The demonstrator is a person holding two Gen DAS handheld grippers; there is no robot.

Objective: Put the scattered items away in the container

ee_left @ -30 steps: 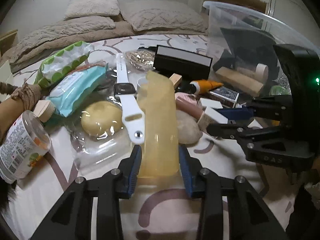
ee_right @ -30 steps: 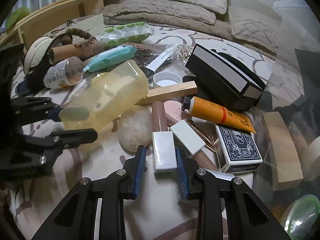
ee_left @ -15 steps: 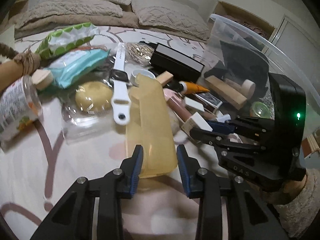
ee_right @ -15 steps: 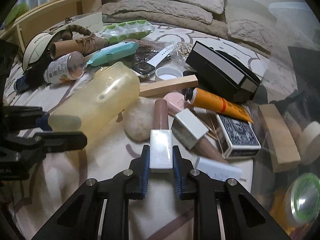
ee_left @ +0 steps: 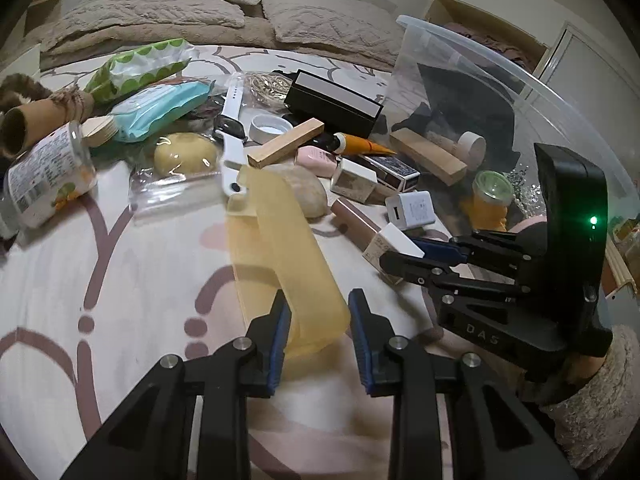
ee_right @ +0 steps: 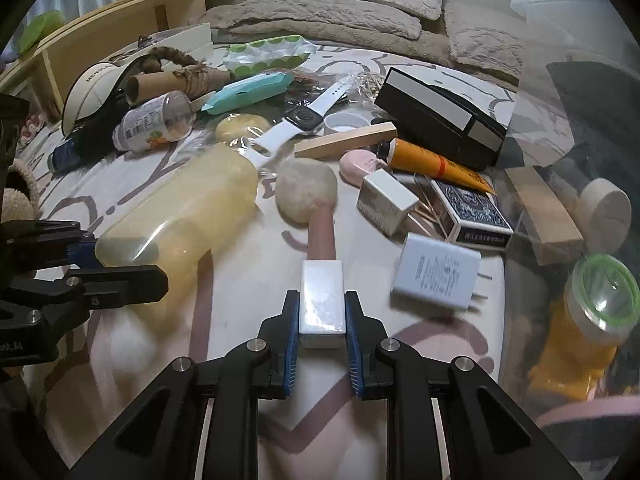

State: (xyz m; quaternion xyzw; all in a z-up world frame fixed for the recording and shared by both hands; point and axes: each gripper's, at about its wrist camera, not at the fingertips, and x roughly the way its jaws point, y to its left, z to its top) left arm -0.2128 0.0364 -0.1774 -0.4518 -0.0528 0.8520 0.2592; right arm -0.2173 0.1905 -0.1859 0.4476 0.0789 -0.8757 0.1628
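Observation:
My left gripper (ee_left: 318, 324) is shut on the end of a translucent yellow plastic case (ee_left: 280, 248), held above the bedsheet; the case also shows in the right wrist view (ee_right: 184, 216). My right gripper (ee_right: 322, 312) is shut on the white cap of a pink tube (ee_right: 322, 240), seen in the left wrist view (ee_left: 394, 240) too. The clear plastic container (ee_left: 520, 92) stands at the right with a wooden block (ee_left: 428, 156) and an orange jar (ee_right: 588, 332) inside. A white charger (ee_right: 436, 276) lies beside the tube.
Scattered on the sheet: a white smartwatch (ee_left: 232, 128), a black box (ee_left: 334, 104), a wooden stick (ee_left: 286, 148), an orange tube (ee_right: 436, 160), a card deck (ee_right: 468, 208), a pale stone (ee_right: 306, 190), a labelled bottle (ee_left: 44, 176), wipes packs (ee_left: 160, 108). Pillows lie behind.
My right gripper has closed on the pink tube's white cap and pulled it back. My left gripper has lifted the yellow case and swung it toward the container. The white charger has shifted.

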